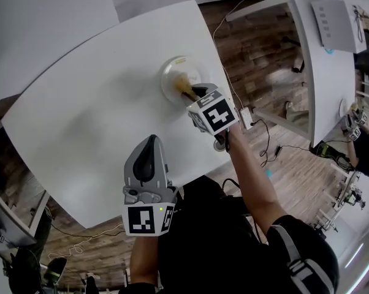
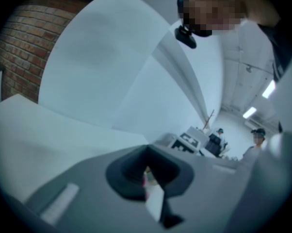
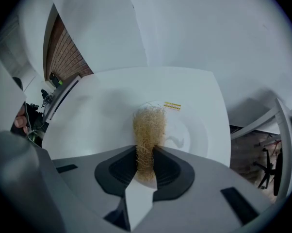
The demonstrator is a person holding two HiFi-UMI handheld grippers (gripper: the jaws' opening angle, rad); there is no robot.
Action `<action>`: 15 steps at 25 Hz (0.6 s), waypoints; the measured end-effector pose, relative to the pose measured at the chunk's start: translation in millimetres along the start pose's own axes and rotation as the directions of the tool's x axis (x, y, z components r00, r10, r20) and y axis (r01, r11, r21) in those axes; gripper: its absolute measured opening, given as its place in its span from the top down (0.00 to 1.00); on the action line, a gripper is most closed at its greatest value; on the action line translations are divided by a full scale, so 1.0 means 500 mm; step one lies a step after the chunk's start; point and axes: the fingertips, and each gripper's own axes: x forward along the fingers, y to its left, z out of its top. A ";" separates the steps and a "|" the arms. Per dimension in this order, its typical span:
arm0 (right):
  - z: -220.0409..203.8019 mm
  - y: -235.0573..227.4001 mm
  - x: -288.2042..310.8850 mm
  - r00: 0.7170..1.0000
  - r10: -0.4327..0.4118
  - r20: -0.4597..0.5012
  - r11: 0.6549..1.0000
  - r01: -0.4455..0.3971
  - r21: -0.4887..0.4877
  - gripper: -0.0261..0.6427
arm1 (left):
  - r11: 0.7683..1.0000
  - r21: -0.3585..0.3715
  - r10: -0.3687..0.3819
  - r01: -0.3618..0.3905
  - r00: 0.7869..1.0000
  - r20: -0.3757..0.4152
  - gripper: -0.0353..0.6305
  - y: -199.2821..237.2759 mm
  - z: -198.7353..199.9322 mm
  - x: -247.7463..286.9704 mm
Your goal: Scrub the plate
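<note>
A pale round plate lies on the white table, towards its far right part. My right gripper reaches over the plate's near rim, shut on a tan fibre scrubber. In the right gripper view the scrubber stands up from between the jaws of my right gripper and its tip rests over the plate, which carries a small yellow sticker. My left gripper hovers by the table's near edge, jaws closed, away from the plate. The left gripper points up at a wall.
The table's right edge runs close beside the plate, with a small white box and cables over the wooden floor. A second white table stands to the right. People sit in the background at the far right.
</note>
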 end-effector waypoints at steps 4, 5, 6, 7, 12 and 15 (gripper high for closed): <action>-0.012 0.031 -0.002 0.999 0.042 -0.006 0.999 -0.042 -0.024 0.85 | 1.000 0.001 0.000 0.000 1.000 0.006 0.95 -0.007 -0.003 0.003; -0.015 0.036 -0.006 0.999 0.051 -0.003 0.998 -0.051 -0.027 0.85 | 1.000 0.002 -0.001 0.001 1.000 0.007 0.95 -0.009 -0.005 0.003; -0.016 0.038 -0.010 0.998 0.055 0.003 0.998 -0.055 -0.029 0.85 | 1.000 0.002 -0.002 0.002 1.000 0.007 0.95 -0.012 -0.007 0.002; -0.018 0.037 -0.017 0.999 0.052 0.012 0.998 -0.052 -0.030 0.85 | 1.000 0.002 -0.004 0.004 1.000 0.007 0.95 -0.015 -0.009 0.001; -0.014 -0.039 -0.051 0.999 -0.022 0.047 1.000 0.022 0.004 0.85 | 1.000 0.000 -0.016 0.016 1.000 0.007 0.95 -0.035 -0.013 0.000; -0.013 -0.094 -0.063 0.996 -0.070 0.061 0.997 0.068 0.035 0.85 | 1.000 -0.001 -0.022 0.022 1.000 0.001 0.95 -0.043 -0.017 0.002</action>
